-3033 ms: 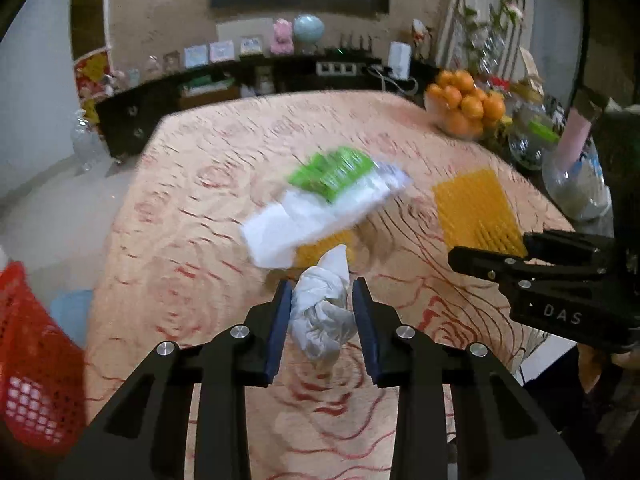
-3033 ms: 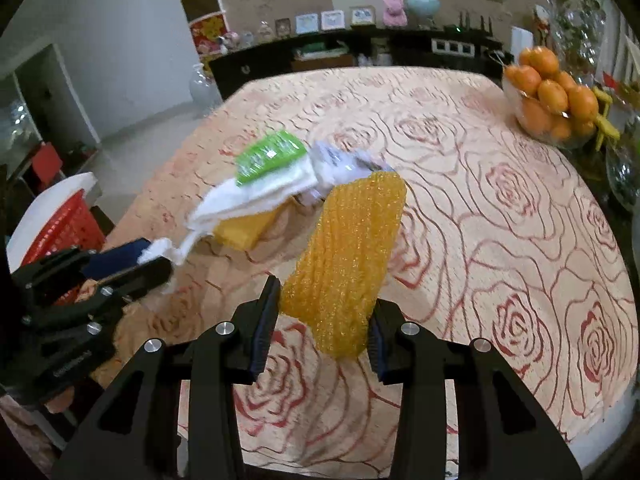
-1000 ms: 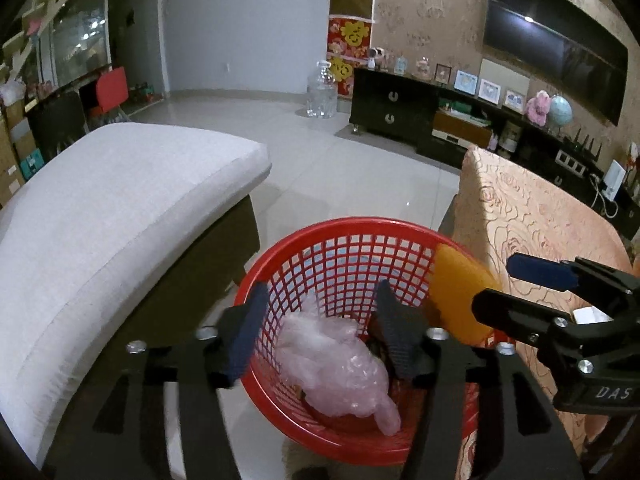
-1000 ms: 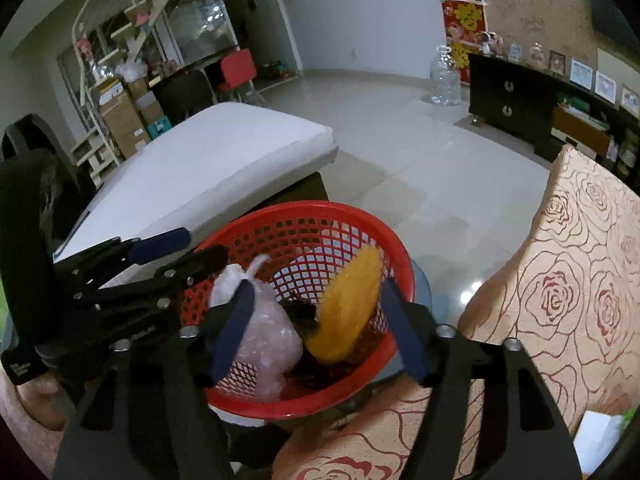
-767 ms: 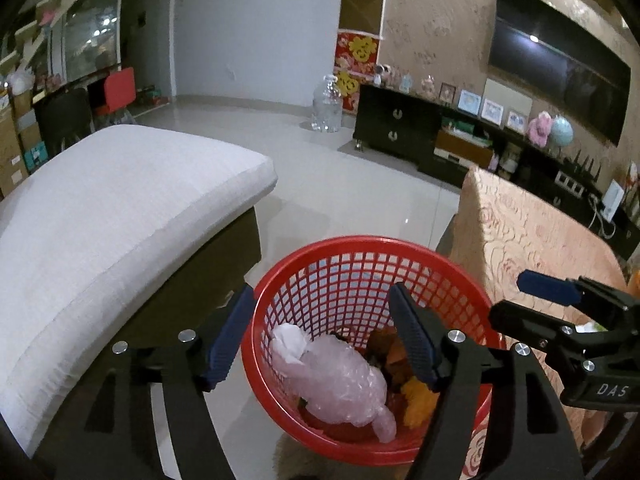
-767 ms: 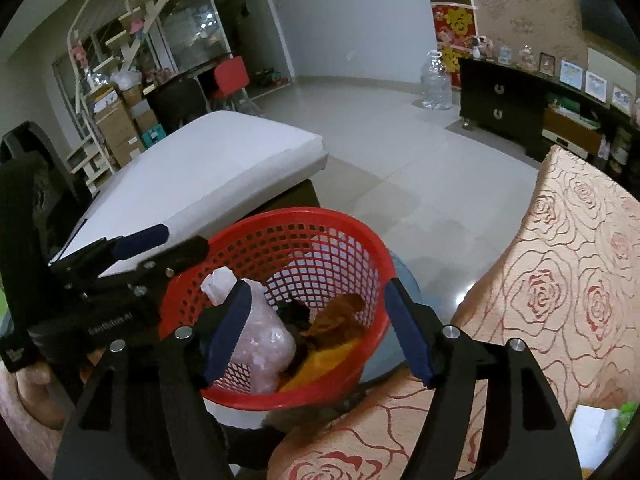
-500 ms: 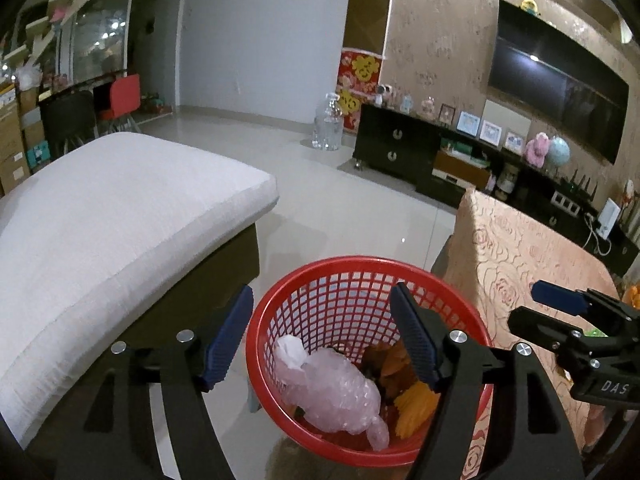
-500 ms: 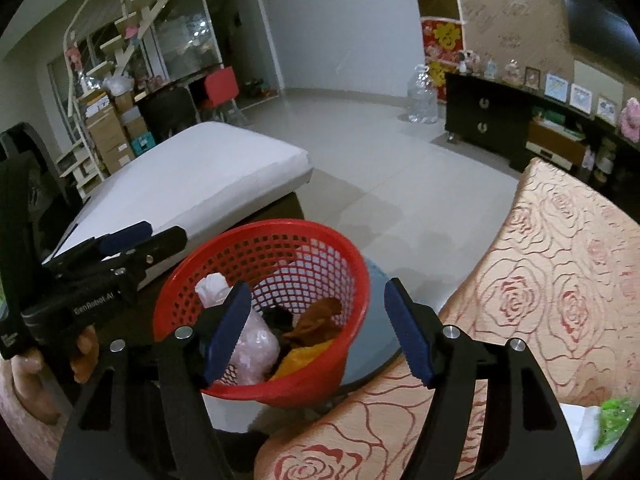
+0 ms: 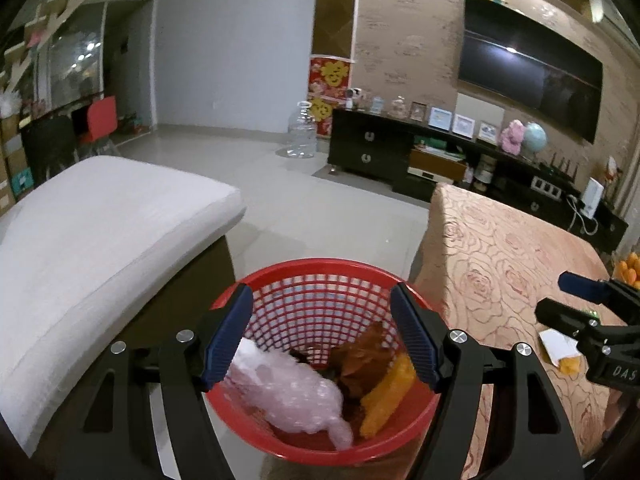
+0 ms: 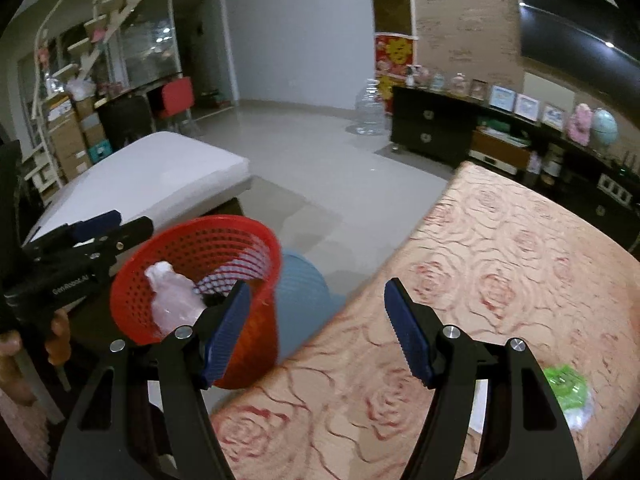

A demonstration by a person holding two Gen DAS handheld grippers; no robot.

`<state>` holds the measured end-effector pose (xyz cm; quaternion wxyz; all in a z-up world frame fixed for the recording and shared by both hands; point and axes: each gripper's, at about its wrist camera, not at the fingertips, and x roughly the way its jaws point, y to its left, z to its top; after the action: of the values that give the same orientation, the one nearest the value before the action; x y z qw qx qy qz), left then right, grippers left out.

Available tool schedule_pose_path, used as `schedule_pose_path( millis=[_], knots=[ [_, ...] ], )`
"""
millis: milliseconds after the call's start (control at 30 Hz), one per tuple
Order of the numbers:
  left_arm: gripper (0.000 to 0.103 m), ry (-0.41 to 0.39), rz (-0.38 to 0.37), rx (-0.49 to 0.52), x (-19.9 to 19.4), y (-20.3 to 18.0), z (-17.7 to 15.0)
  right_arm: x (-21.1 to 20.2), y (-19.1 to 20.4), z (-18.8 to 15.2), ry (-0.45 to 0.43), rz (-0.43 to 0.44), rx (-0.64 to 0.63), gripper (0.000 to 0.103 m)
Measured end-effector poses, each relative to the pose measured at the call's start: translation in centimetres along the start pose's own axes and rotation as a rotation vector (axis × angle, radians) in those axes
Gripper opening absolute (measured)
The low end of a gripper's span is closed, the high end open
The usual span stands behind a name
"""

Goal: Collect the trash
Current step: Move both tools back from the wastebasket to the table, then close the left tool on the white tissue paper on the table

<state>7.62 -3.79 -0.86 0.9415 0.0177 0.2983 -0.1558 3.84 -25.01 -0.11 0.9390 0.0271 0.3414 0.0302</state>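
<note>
Two claws, left claw [image 9: 322, 334] and right claw [image 10: 318, 330], gape empty beside one red basket [image 9: 320, 276] holding one plastic wad [image 9: 288, 392].

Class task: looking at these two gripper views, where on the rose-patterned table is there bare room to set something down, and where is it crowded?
Bare cloth on the table runs from its near edge beside the red basket back toward the dark cabinet. It is crowded at the right: the green wrapper and, in the left view, white and orange scraps.
</note>
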Motion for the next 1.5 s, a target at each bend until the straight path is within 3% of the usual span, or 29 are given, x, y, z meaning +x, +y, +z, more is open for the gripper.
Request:
schedule_pose_path(
  millis=[300,667,900,1233,1500],
  knots=[
    [0.069,0.007,-0.064,0.055,0.2,-3.6,-0.6,-4.6,-6.9,-3.1,-0.024,-0.174,0.085,0.067],
    [0.073,0.003,-0.155,0.159,0.1,-9.6,-1.5,-9.5,-14.1,-9.6,-0.015,-0.336,0.264,0.067],
    [0.077,0.023,-0.217,0.294,0.7,-14.4,-3.5,-11.1,-16.2,-12.5,0.000,-0.359,0.357,0.067],
    [0.078,0.074,-0.347,0.550,3.0,-22.5,-7.3,-12.5,-17.1,-12.6,-0.036,-0.345,0.401,0.068],
    [0.078,0.107,-0.409,0.650,6.7,-26.7,-8.6,-13.3,-17.8,-13.0,-0.042,-0.346,0.434,0.068]
  ],
)
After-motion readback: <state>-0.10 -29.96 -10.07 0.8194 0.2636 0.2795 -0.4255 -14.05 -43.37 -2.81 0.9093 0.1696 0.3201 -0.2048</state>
